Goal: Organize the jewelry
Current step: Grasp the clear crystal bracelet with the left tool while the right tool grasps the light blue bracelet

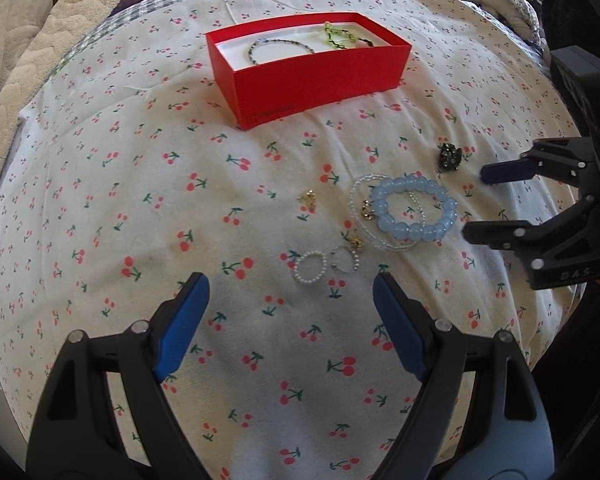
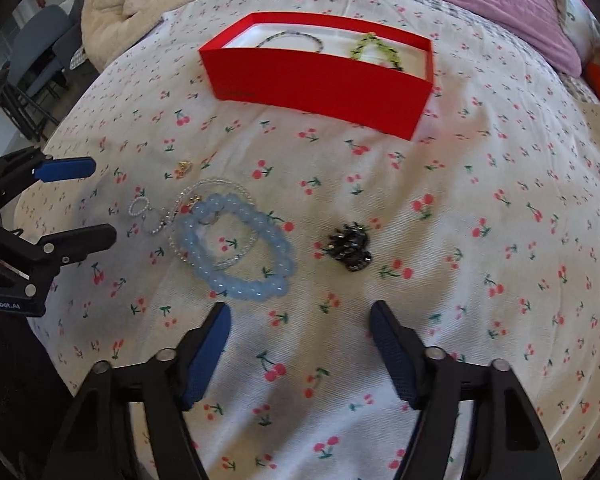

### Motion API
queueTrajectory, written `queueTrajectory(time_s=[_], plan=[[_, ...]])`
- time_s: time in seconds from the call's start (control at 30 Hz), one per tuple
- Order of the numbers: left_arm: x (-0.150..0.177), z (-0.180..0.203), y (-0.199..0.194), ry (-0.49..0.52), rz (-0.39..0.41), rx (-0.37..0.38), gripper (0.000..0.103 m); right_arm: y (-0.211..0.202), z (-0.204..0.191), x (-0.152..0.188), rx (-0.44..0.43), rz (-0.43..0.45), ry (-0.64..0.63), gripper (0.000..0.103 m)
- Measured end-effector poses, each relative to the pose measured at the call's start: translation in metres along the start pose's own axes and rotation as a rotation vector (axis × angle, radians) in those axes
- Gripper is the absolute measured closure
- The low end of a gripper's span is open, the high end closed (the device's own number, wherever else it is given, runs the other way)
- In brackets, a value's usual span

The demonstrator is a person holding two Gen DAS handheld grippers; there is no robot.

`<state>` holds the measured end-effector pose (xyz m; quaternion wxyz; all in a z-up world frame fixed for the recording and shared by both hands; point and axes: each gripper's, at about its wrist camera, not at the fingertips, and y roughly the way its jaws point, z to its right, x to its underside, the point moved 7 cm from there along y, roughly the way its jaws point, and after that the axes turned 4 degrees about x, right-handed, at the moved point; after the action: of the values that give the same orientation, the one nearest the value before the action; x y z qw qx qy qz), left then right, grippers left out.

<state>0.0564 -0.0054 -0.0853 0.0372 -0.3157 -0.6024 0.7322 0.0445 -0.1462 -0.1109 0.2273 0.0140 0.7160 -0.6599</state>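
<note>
I look down on a bed sheet (image 1: 140, 208) printed with small cherries, and both of my grippers hang above it. The left gripper (image 1: 290, 292) has its jaws spread wide, with only cloth between the blue pads (image 1: 182, 328). The right gripper (image 2: 300, 312) is also apart, and nothing is between its pads (image 2: 208, 356); I see no contact with any piece.

The red box (image 1: 320, 84) stands open on the far side of the sheet. Inside it, on the white bottom, lie a dark beaded bracelet (image 1: 280, 46) and a yellow-green bracelet (image 1: 338, 36).

The other jewelry is loose on the sheet, nearer to me than the box. The light blue bead bracelet (image 2: 236, 248) lies flat, on top of a clear bead strand (image 2: 216, 188) that loops around and under it. A small gold piece (image 1: 368, 210) touches its edge. Beside them are a small pearl ring (image 1: 310, 268), a thin clear ring (image 1: 344, 260) next to it, and one more gold piece (image 1: 308, 198) lying alone. A dark chain item (image 2: 350, 250) sits apart from the blue bracelet, just ahead of the right gripper
</note>
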Motion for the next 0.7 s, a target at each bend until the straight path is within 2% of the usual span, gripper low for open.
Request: queueTrajectory(time_s=[0.07, 0.13, 0.27, 0.33, 0.5, 0.7], plan=[[-0.001, 0.003, 0.0, 0.008, 0.004, 0.009, 0.02, 0.002, -0.003, -0.003, 0.001, 0.003, 0.009, 0.051], [-0.002, 0.005, -0.001, 0.014, 0.006, 0.015, 0.023, 0.004, -0.004, -0.007, -0.014, 0.002, 0.023, 0.057], [-0.003, 0.009, 0.0, 0.023, 0.005, 0.028, 0.03, 0.006, -0.006, -0.015, -0.038, 0.004, 0.043, 0.064], [-0.004, 0.012, 0.001, 0.032, 0.001, 0.035, 0.038, 0.008, -0.006, -0.022, -0.049, 0.007, 0.059, 0.068], [-0.006, 0.016, 0.004, 0.038, -0.005, 0.047, 0.048, 0.009, -0.003, -0.023, -0.077, 0.004, 0.096, 0.068], [-0.012, 0.022, 0.006, 0.043, -0.004, 0.066, 0.051, 0.02, 0.001, -0.02, -0.029, -0.001, 0.079, 0.069]])
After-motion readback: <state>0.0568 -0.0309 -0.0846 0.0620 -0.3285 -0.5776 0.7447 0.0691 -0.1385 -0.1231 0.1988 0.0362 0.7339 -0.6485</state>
